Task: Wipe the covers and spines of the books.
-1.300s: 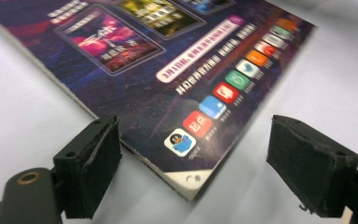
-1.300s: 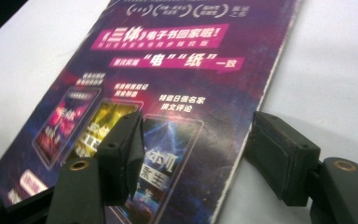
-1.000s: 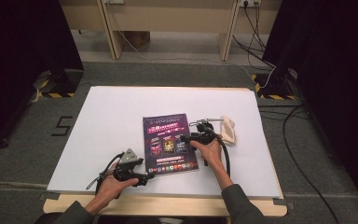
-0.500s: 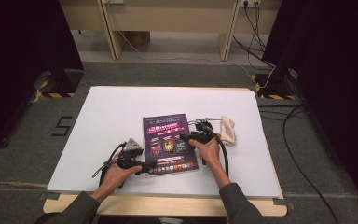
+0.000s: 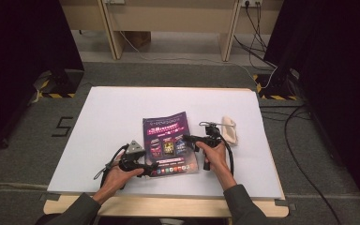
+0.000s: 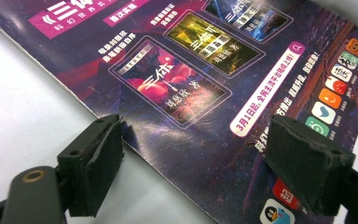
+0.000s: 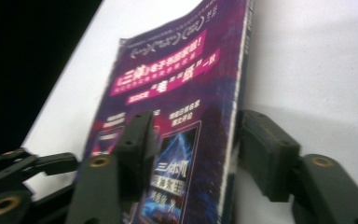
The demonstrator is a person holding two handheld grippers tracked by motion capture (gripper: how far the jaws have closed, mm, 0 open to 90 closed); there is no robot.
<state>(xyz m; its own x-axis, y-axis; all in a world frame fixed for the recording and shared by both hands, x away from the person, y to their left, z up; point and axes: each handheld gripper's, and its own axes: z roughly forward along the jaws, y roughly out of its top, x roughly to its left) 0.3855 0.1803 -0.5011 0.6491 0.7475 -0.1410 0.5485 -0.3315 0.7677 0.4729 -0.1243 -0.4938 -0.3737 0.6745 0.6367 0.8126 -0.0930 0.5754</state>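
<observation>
White table [image 5: 122, 112] — magazine [image 5: 168, 140], cloth [image 5: 229, 130] beside.

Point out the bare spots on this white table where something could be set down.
Bare: the white table's whole far strip beyond the purple glossy magazine, and the wide left part beside it. Crowded: the near middle, where the left claw and right claw flank the magazine, and the cream folded cloth at right.

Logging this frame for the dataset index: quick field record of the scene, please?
surface: white table
main item: purple magazine, flat, cover up
other item: cream cloth, right of the magazine
left gripper: jaws wide, over the magazine's near left corner
right gripper: jaws have just been closing, straddling the magazine's right edge, grip unclear
</observation>
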